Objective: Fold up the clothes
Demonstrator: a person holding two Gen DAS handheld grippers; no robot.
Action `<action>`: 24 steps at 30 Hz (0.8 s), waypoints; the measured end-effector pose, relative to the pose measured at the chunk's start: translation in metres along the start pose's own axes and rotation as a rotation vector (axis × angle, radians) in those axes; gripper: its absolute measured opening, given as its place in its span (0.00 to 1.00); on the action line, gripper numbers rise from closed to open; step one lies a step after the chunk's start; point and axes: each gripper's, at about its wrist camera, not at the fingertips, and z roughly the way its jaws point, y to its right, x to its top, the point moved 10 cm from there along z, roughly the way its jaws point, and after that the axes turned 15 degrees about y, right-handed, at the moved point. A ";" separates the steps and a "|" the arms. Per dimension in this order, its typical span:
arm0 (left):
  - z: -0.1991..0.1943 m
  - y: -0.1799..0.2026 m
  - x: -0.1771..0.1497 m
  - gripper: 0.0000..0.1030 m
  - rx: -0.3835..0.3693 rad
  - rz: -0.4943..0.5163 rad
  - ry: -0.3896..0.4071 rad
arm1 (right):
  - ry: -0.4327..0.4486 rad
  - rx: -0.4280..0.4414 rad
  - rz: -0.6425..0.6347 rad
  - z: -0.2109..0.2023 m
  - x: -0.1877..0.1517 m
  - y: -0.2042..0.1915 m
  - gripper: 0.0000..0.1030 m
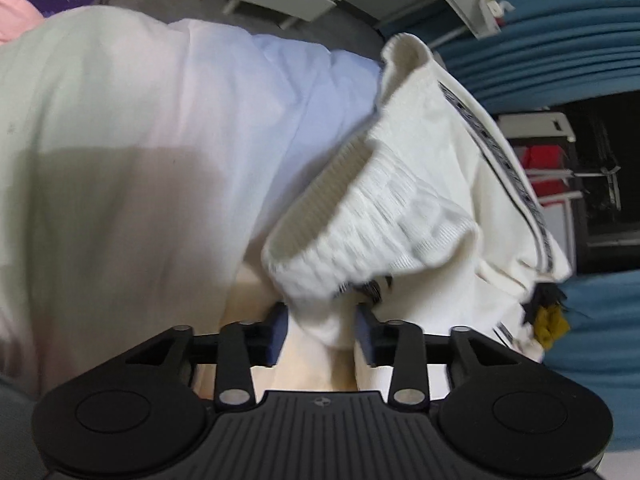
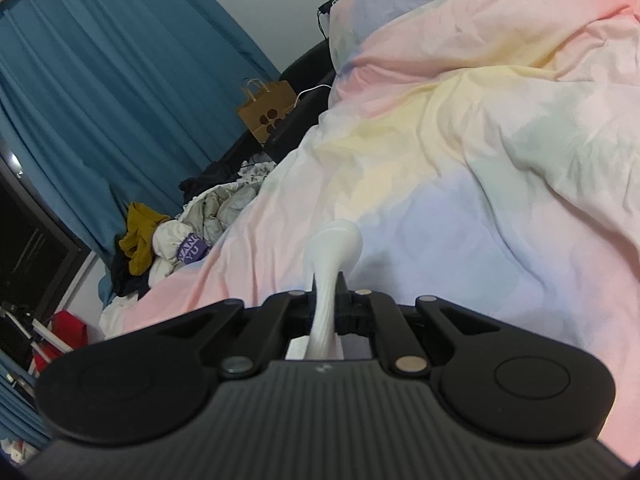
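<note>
While both grippers clamp white fabric, the garment hangs bunched above a pastel bedspread. Seen from the left wrist, the left gripper (image 1: 322,326) has its fingers pressed in on a wad of the white garment (image 1: 404,200), which rises from the jaws and spreads up and to the right. A ribbed knit cuff (image 1: 360,216) sits just above the grip, folded open, and a dark patterned stripe (image 1: 500,160) runs along the garment's right edge. Left of the garment lies the bedspread (image 1: 140,140), pale and washed with blue toward the far side. Blue curtains (image 1: 560,32) fill the far right.

From the right wrist, the right gripper (image 2: 326,300) is clenched on a narrow twist of the same white cloth (image 2: 332,248), whose rounded end pokes out just beyond the fingertips. The bedspread (image 2: 480,160) beneath shows pink, yellow and blue patches and is rumpled. At its left edge sits a pile of clothes (image 2: 168,236), with a mustard piece on the near side. Farther off, a brown paper bag (image 2: 268,110) stands against blue curtains (image 2: 100,80).
</note>
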 end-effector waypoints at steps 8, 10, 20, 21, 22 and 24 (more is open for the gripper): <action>-0.002 0.003 0.016 0.21 -0.031 -0.025 0.061 | -0.008 -0.011 0.007 0.004 -0.002 0.004 0.05; -0.012 0.006 0.025 0.17 -0.051 -0.008 0.079 | -0.011 -0.010 0.012 0.004 -0.002 0.005 0.05; -0.083 0.001 0.051 0.15 -0.087 0.176 0.014 | -0.056 -0.159 -0.012 0.016 -0.015 0.052 0.05; -0.079 -0.001 0.049 0.15 -0.069 0.193 -0.006 | -0.092 -0.195 -0.038 0.020 -0.025 0.063 0.05; -0.079 -0.004 0.047 0.15 -0.060 0.205 -0.016 | -0.117 -0.217 -0.058 0.022 -0.033 0.070 0.05; -0.080 -0.011 0.043 0.16 -0.041 0.229 -0.035 | -0.137 -0.218 -0.085 0.025 -0.041 0.076 0.06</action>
